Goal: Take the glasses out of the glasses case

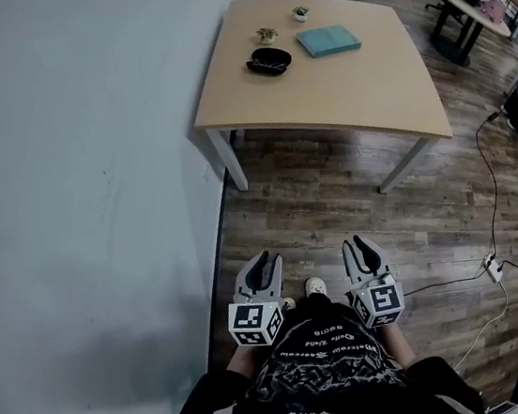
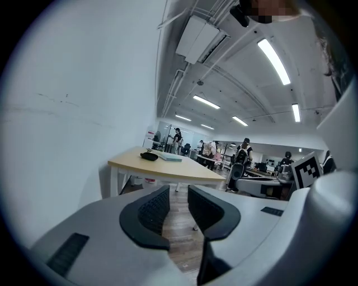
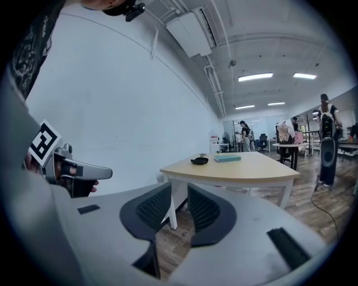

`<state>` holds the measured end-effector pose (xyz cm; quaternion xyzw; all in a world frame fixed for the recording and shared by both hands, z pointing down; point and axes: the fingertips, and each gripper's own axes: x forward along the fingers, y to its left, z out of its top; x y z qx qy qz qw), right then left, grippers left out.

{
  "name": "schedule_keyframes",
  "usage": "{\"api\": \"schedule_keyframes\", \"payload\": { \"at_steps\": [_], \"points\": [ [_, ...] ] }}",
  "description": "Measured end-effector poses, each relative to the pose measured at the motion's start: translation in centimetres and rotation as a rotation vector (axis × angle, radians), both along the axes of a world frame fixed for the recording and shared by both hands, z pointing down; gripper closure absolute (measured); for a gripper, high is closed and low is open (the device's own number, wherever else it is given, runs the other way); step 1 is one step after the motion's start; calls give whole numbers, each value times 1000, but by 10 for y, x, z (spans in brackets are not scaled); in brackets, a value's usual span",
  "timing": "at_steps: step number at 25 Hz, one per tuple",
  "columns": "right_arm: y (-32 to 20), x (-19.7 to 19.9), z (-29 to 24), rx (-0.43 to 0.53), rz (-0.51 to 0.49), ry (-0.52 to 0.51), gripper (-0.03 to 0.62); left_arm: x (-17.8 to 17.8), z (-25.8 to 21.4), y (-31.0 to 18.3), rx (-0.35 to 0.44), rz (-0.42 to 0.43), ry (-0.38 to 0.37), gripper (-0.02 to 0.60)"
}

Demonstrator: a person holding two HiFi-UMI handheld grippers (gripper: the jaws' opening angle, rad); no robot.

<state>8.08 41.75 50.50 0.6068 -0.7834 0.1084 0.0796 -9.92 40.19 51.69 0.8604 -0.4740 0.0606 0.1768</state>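
Note:
A black oval glasses case (image 1: 268,61) lies on the far left part of a light wooden table (image 1: 356,84); the case looks open, but I cannot make out any glasses in it. It also shows small in the left gripper view (image 2: 149,156) and the right gripper view (image 3: 199,161). Both grippers are held close to my body, well short of the table and over the wood floor. My left gripper (image 1: 265,265) (image 2: 178,206) is open with nothing between its pads. My right gripper (image 1: 366,249) (image 3: 179,208) is open and empty too.
A teal book (image 1: 328,41) lies beside the case, with two small plants (image 1: 266,34) (image 1: 301,13) behind. A grey wall (image 1: 78,197) runs along the left. A cable and power strip (image 1: 492,265) lie on the floor at right. Other desks and people stand farther back.

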Motion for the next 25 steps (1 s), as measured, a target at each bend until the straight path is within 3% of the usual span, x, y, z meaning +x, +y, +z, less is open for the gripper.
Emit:
{"api": "schedule_keyframes", "payload": {
  "at_steps": [4, 5, 15, 25],
  "points": [
    [-5, -1, 1, 8, 2, 13, 481, -3, 6, -4, -20, -5, -5, 362],
    [-6, -3, 2, 5, -7, 12, 398, -3, 7, -5, -28, -5, -7, 350],
    [-24, -1, 6, -7, -59, 11, 390, 5, 18, -16, -70, -31, -50, 348],
    [-53, 40, 12, -14, -63, -32, 390, 44, 19, -40, -63, -17, -68, 348]
  ]
}}
